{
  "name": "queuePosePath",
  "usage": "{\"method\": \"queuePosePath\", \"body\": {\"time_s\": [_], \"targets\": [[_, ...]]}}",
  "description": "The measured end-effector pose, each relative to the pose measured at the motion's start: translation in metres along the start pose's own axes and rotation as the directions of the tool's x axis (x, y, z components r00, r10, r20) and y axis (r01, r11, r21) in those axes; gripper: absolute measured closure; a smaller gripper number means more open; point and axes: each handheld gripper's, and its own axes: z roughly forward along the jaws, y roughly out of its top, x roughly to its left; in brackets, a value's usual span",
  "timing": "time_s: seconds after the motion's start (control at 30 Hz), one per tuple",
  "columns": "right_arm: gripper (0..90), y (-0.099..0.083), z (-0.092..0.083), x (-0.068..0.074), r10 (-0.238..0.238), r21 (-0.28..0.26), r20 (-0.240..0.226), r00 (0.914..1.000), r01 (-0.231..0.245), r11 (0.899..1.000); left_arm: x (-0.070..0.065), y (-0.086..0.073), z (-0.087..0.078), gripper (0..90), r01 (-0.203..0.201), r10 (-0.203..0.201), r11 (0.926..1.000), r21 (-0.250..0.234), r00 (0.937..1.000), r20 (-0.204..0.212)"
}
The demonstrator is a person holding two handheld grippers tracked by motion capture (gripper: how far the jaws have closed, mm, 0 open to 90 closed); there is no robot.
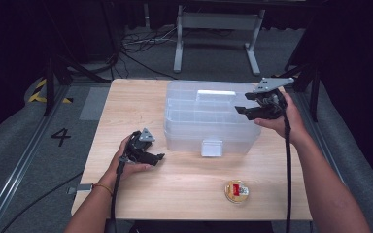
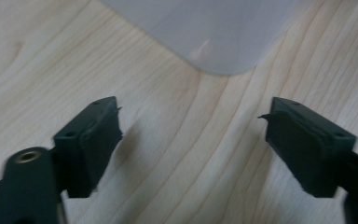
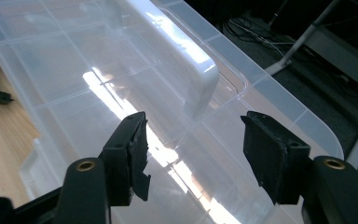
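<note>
Hovering above the right end of a clear plastic storage box [image 1: 209,119], the right gripper [image 1: 243,109] has its two black jaws spread wide with nothing between them; in the right gripper view [image 3: 193,140] the box's glossy, see-through lid lies just beneath the blunt, matte pads, moulded into shallow rectangular panels, and a rounded white carrying handle [image 3: 186,70] arches along the lid just ahead of the jaws. The box is a rounded-corner rectangle of hazy, frosted plastic with a small square latch [image 1: 211,147] on its near wall, and it rests on the pale desk [image 1: 141,194], whose smooth surface shows light wood grain in long curving lines. The left gripper [image 1: 159,158] sits low over the desk, just off the box's near left corner, its jaws also standing wide and empty; in the left gripper view [image 2: 193,140] that curved, milky corner lies ahead of the chunky black pads, apart from them, with bare grained wood between. Well behind the right gripper, near the desk's front edge, lies a small round disc [image 1: 236,191], golden with a red patch.
</note>
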Motion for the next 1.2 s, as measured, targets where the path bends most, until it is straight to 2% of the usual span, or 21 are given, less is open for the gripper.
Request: {"method": "queuePosePath", "body": {"time_s": [0.07, 0.1, 0.13, 0.2, 0.4, 0.47, 0.5, 0.63, 0.7, 0.73, 0.8, 0.93, 0.97, 1.03, 1.07, 1.13, 1.2], "targets": [[42.9, 0.003, 0.006, -0.001, 0.006, 0.003, -0.005, 1.0000, -0.006, 1.000, -0.004, 0.007, -0.006, 17.7, -0.020, 0.019, 0.9979, -0.061, 0.9998, -0.010], [44.6, 0.004, 0.010, -0.001, 0.008, 0.024, -0.004, 1.0000, -0.008, 1.000, -0.005, 0.012, -0.008, 17.7, -0.015, 0.015, 0.9965, -0.082, 0.9998, 0.009], [47.2, 0.006, 0.013, -0.001, -0.004, 0.048, 0.018, 0.9998, 0.003, 0.999, -0.006, 0.015, -0.010, 16.8, -0.007, 0.009, 0.9958, -0.092, 0.9996, 0.025], [49.7, 0.006, 0.015, -0.001, -0.002, 0.051, 0.018, 0.9998, 0.001, 0.999, -0.007, 0.018, -0.012, 16.8, -0.008, 0.011, 0.9941, -0.108, 0.9996, 0.025], [58.9, 0.012, 0.024, -0.002, 0.025, 0.056, -0.017, 0.9995, -0.024, 0.998, -0.012, 0.041, -0.023, 16.6, -0.019, 0.026, 0.9822, -0.187, 0.9991, 0.033], [59.8, 0.014, 0.027, -0.001, 0.020, 0.055, -0.026, 0.9994, -0.019, 0.998, -0.015, 0.046, -0.022, 16.9, -0.035, 0.042, 0.9822, -0.184, 0.9987, 0.030], [61.1, 0.015, 0.028, -0.001, 0.022, 0.056, -0.023, 0.9995, -0.020, 0.998, -0.015, 0.049, -0.022, 15.2, -0.039, 0.041, 0.9826, -0.182, 0.9991, 0.007], [65.7, 0.019, 0.031, -0.003, 0.035, 0.043, -0.005, 0.9994, -0.035, 0.998, -0.011, 0.054, -0.023, 15.7, -0.019, 0.021, 0.9803, -0.196, 0.9998, 0.007], [67.3, 0.022, 0.033, -0.003, 0.039, 0.035, 0.015, 0.9991, -0.040, 0.999, -0.011, 0.055, -0.022, 13.6, -0.034, 0.035, 0.9811, -0.190, 0.9994, -0.002], [67.3, 0.022, 0.033, -0.003, 0.039, 0.035, 0.015, 0.9991, -0.040, 0.999, -0.011, 0.055, -0.022, 12.6, -0.034, 0.035, 0.9811, -0.190, 0.9994, -0.002], [71.0, 0.024, 0.038, -0.001, 0.014, 0.047, 0.025, 0.9996, -0.015, 0.999, -0.009, 0.057, -0.020, 10.7, -0.009, 0.014, 0.9831, -0.183, 0.9996, 0.026], [72.5, 0.026, 0.038, -0.002, 0.002, 0.067, 0.018, 0.9998, -0.003, 0.998, -0.011, 0.059, -0.021, 10.5, -0.005, 0.009, 0.9854, -0.170, 0.9997, 0.022], [72.6, 0.025, 0.038, -0.002, -0.002, 0.067, 0.024, 0.9997, 0.000, 0.998, -0.011, 0.059, -0.022, 11.3, -0.015, 0.017, 0.9860, -0.166, 0.9998, 0.007], [72.7, 0.024, 0.037, -0.001, 0.005, 0.059, 0.026, 0.9996, -0.007, 0.998, -0.012, 0.057, -0.025, 13.6, -0.007, 0.010, 0.9833, -0.182, 0.9998, 0.015], [72.7, 0.023, 0.037, -0.001, 0.011, 0.051, 0.022, 0.9997, -0.012, 0.999, -0.013, 0.057, -0.026, 14.9, 0.011, -0.005, 0.9827, -0.185, 0.9994, 0.034], [72.7, 0.021, 0.036, -0.001, 0.016, 0.046, 0.019, 0.9997, -0.017, 0.999, -0.015, 0.054, -0.028, 16.7, 0.002, 0.002, 0.9821, -0.188, 0.9998, 0.022], [72.7, 0.020, 0.035, 0.001, 0.022, 0.042, 0.020, 0.9996, -0.023, 0.999, -0.015, 0.053, -0.029, 17.6, 0.005, 0.000, 0.9822, -0.188, 0.9996, 0.030]]}}
